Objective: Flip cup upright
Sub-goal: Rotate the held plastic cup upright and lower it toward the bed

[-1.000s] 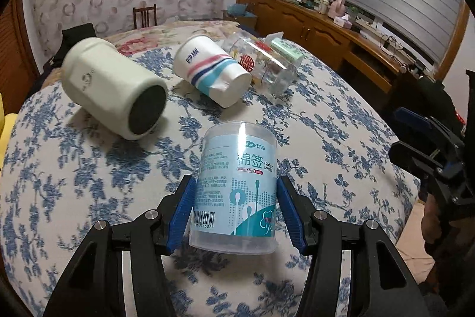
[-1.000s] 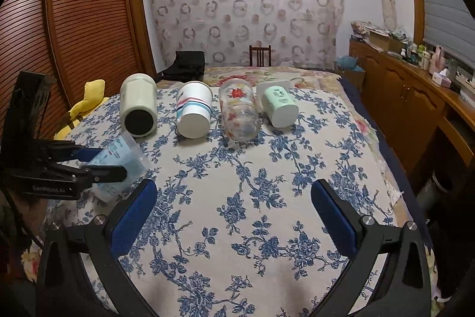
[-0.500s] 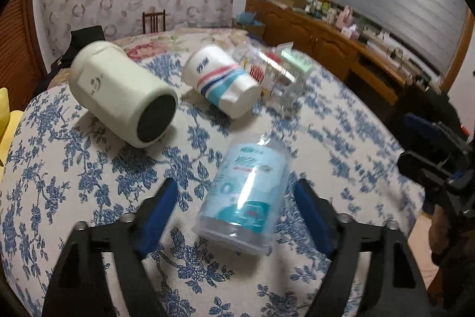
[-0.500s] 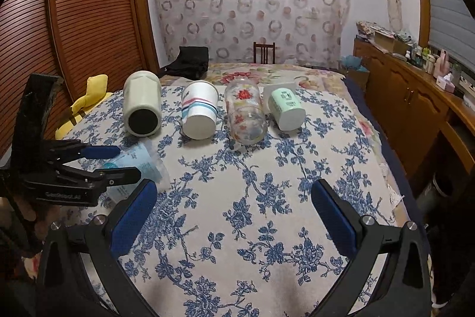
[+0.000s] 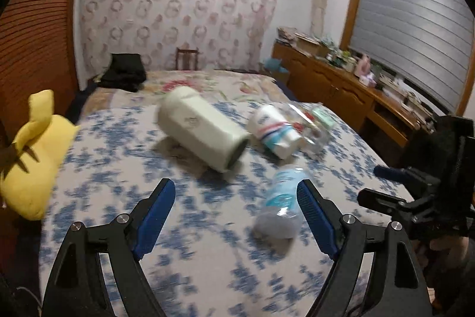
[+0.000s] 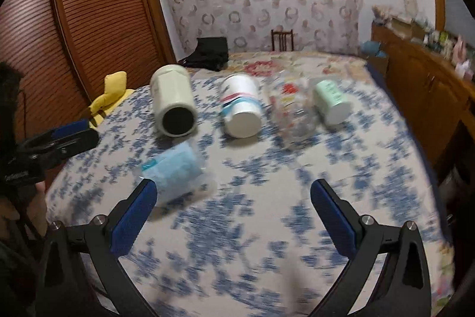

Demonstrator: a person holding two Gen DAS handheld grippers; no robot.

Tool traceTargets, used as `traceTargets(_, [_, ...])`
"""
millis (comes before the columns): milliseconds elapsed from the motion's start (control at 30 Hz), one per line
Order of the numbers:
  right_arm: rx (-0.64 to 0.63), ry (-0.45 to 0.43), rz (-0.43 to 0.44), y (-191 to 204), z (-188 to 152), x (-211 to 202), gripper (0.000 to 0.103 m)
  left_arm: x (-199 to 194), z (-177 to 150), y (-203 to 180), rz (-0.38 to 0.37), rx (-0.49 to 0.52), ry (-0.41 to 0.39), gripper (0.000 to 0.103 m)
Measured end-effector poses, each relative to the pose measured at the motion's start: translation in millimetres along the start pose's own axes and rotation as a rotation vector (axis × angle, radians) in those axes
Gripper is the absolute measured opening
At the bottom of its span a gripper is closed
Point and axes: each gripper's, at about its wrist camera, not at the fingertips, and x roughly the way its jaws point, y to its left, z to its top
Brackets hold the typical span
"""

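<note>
Left gripper (image 5: 234, 198) wide, empty; cream cup (image 6: 175, 106) far left lies on its side; blue tub (image 6: 175, 171) stands near; right gripper (image 6: 234, 198) wide, empty. Reaching past, a finger may topple the tub.

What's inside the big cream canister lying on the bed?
The cream cylindrical canister lies on its side on the blue floral bedspread, its round end facing the right camera. That end shows only black; whether it is an opening or a cap, and any contents, cannot be seen.
</note>
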Motion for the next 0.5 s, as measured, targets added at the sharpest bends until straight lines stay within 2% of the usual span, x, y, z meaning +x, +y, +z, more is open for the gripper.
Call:
traceTargets(33, [0.029, 0.018, 0.018, 3, 0, 7, 0.096, -4, -3, 7, 0.012, -0.007, -0.006, 0.085])
traceTargets(200, [0.167, 0.120, 0.104, 12, 2, 40, 0.090, -21, -20, 33, 0.068, -0.040, -0.028, 0.085])
traceTargets(500, [0.266, 0.236, 0.150, 28, 9, 71, 0.084, -28, -48, 63, 0.114, -0.102, -0.028, 0.085])
